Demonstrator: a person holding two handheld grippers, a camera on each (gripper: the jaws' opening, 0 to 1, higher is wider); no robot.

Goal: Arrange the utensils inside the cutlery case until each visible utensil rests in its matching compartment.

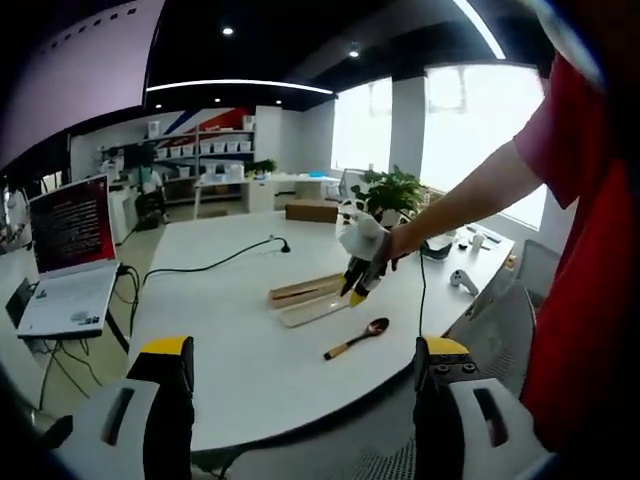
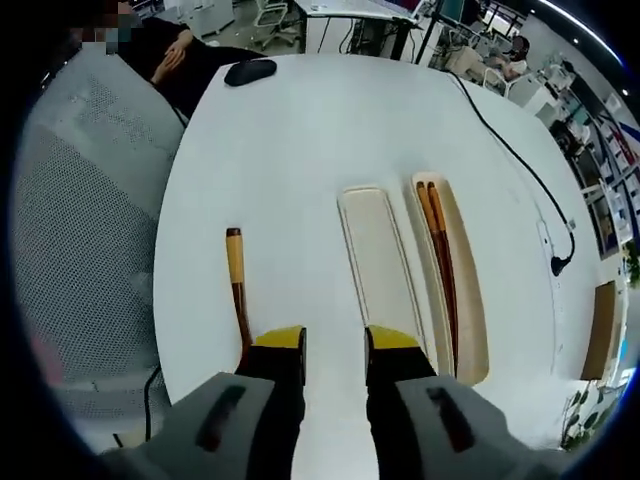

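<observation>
A white surface carries everything. Near its middle lies the cutlery case, a shallow wooden tray holding a pair of dark chopsticks side by side along its length. Just beside the case lies a pale, cream-coloured tray, apart from it by a narrow gap; whether this is the case's lid or a second compartment I cannot tell. On the far side of that pale tray from the case rests a wooden spoon, handle tip light, shaft dark, lying loose on the surface and well apart from the case.

In the left gripper view the spoon shows its dark bowl, nearer the surface's edge than the case.

The right hand-held gripper hangs low over the surface near the pale tray's end, between it and the spoon, its yellow-tipped jaws a little parted with nothing between them. From the left gripper view it is seen at the end of an outstretched arm in a red sleeve, right at the case.

The left hand-held gripper stands back from the case, jaws spread wide and empty.

Behind the case, a black cable runs across the surface, and a laptop sits off on another desk.
</observation>
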